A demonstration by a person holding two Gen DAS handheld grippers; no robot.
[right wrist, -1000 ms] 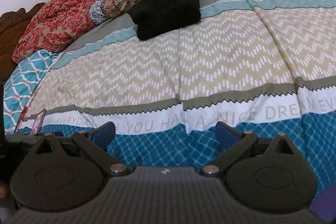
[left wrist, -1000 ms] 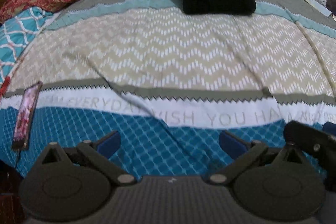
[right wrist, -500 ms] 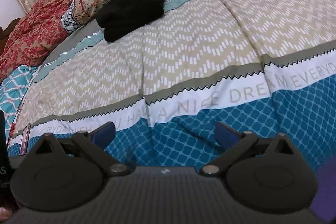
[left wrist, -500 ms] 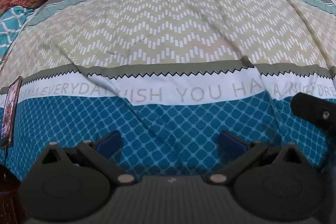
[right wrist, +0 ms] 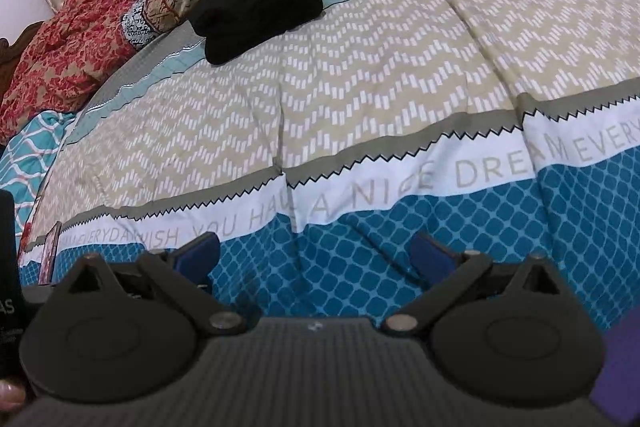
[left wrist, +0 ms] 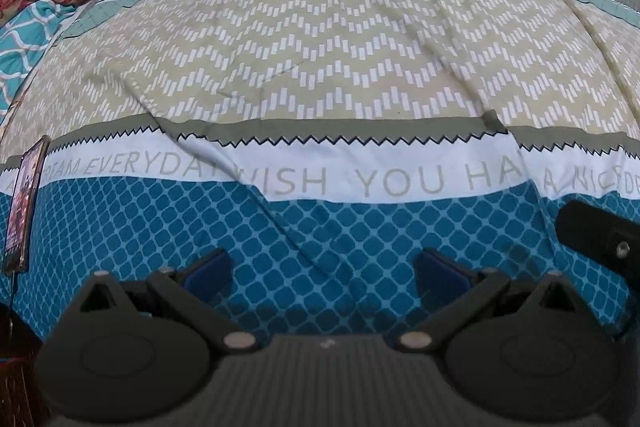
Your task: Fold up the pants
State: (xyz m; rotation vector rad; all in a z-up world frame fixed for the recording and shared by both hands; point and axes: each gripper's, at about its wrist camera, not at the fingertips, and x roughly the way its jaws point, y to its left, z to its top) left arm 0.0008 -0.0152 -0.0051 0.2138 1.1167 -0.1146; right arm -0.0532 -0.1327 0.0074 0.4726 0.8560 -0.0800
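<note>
Soft black pants [right wrist: 260,7], folded into a lumpy bundle, lay far up the bed, long side across, beside the red flowery quilt [right wrist: 72,39] | left gripper [left wrist: 320,267] jaws wide, empty | right gripper [right wrist: 316,255] jaws wide, empty | wrinkly bedspread [left wrist: 320,87] bare between.

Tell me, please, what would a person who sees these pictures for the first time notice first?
First, the black folded pants lying at the far side of the bed, next to the red floral quilt. Then the patterned bedspread, with its white band of grey letters running across the middle. Near the camera, the left gripper and the right gripper are both open and empty above the blue part.
</note>
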